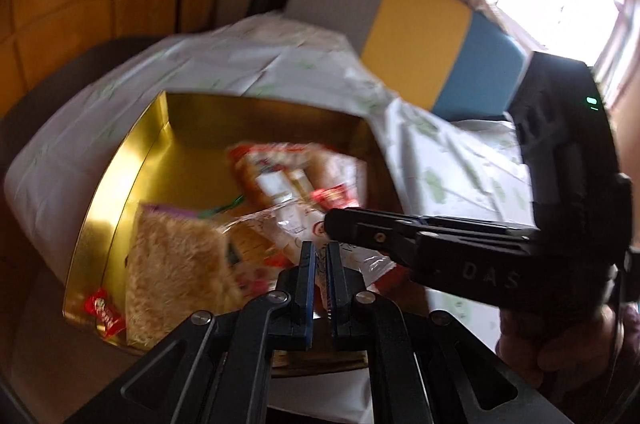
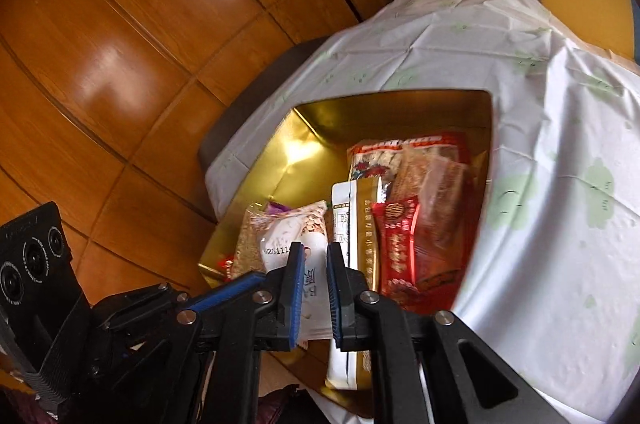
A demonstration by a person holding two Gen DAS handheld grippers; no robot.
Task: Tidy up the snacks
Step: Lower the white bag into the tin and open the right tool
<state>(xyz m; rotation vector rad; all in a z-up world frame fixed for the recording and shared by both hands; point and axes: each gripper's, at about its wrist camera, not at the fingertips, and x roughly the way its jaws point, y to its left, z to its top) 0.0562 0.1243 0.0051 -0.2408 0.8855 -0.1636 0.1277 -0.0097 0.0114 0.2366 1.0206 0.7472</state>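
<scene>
The open gold metal box stands on the desk under a white cloth with pale green prints, filled with snack packets (red, gold and clear ones). Both the left gripper and the right gripper hover above it, fingers clenched, grasping nothing.

My left gripper points steeply down, its blue-padded jaws drawn nearly together with only a thin slit between them. My right gripper reaches in across its front from the right, jaws pressed closed too, my hand wrapped round its handle below. From the right wrist, the right gripper tilts down, pads close, the left tongs just beside it at lower left.
</scene>
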